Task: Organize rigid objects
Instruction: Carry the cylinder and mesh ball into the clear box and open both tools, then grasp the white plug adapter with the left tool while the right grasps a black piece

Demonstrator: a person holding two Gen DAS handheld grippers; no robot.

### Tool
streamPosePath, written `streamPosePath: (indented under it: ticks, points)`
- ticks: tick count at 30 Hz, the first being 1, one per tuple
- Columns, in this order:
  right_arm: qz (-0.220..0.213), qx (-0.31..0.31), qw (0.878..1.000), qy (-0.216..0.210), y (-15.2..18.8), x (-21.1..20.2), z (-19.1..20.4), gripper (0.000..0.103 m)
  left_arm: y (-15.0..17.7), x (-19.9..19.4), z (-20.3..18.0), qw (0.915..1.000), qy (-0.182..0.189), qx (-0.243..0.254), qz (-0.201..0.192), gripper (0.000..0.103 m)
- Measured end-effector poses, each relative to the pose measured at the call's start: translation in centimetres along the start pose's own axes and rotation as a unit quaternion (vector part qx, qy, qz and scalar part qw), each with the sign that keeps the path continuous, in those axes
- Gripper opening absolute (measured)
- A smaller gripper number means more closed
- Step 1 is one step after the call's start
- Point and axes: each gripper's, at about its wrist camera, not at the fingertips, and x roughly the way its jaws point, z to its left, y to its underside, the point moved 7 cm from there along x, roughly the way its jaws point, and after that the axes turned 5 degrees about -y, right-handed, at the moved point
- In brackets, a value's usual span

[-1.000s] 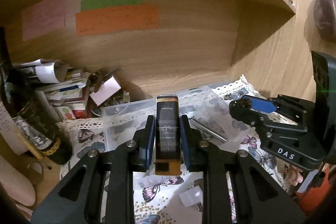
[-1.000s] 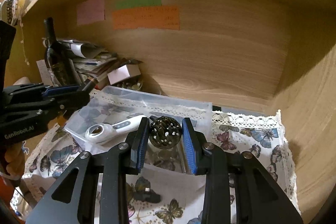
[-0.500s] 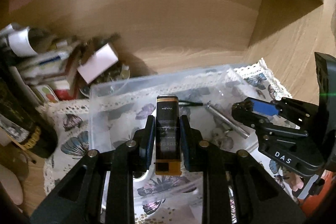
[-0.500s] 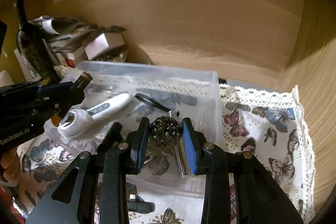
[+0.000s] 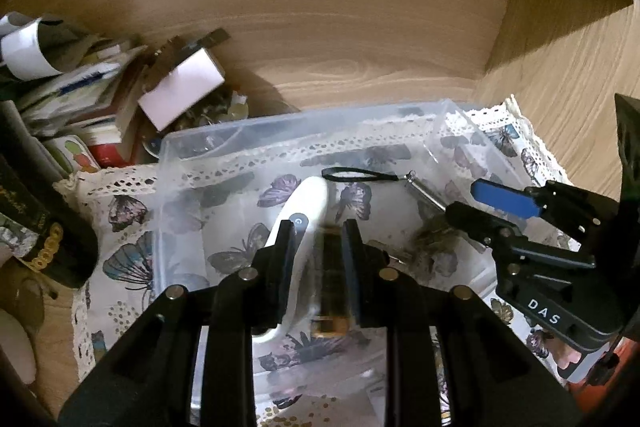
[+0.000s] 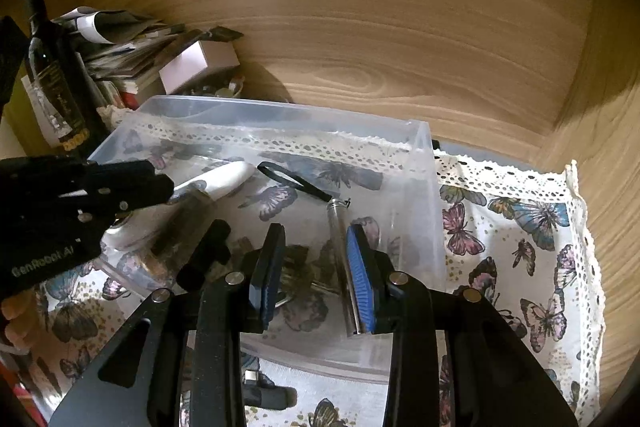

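1. Over the clear bin (image 5: 224, 147), the left gripper (image 5: 316, 267) was clenched on a dark gold-ended case (image 5: 332, 291), just beside a white device (image 5: 308, 199) at 11 o'clock.
2. Only the right view showed the right gripper (image 6: 316, 271) released – a perforated ball (image 6: 296, 267) lay blurred beneath, a metal tube (image 6: 338, 223) at 1 o'clock.
3. Both pointed down into the bin.

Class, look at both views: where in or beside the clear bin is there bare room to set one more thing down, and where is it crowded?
Free: the cloth right of the bin, up to its lace edge, and the bin's far left floor behind the white tool. Crowded: the bin's middle, with the white tool, metal tube, strap and both grippers; also the pile of papers and bottle to the left.
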Motion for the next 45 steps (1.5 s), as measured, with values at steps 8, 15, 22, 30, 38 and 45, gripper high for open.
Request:
streamPosePath:
  ticks: [8, 15, 22, 30, 38, 45]
  points:
    - [-0.031, -0.005, 0.999, -0.009, -0.9, -3.0, 0.8, 0.039, -0.9, -3.8, 0.1, 0.9993, -0.003, 0.002, -0.037, 0.024]
    - [-0.077, -0.022, 0.997, -0.003, -1.5, -7.0, 1.7, 0.047, -0.7, -7.4, -0.3, 0.9974, -0.006, 0.008, -0.071, 0.040]
    - [-0.092, -0.026, 0.995, -0.004, -0.2, -9.5, 2.0, 0.054, 1.3, -9.3, -0.6, 0.9966, -0.010, 0.016, -0.080, 0.061]
    - [-0.079, -0.019, 0.997, 0.000, 2.7, -10.2, 1.7, 0.063, 5.5, -7.9, -1.4, 0.9993, 0.001, 0.021, -0.031, 0.071]
    - [-0.040, -0.003, 0.999, -0.007, 5.8, -8.5, 1.5, 0.064, 9.0, -4.7, -3.4, 0.9986, 0.023, 0.034, 0.033, 0.071]
    - [0.003, 0.006, 1.000, -0.020, 7.5, -5.8, 1.9, 0.064, 9.6, -2.7, -4.7, 0.9955, 0.060, 0.029, 0.067, 0.061]
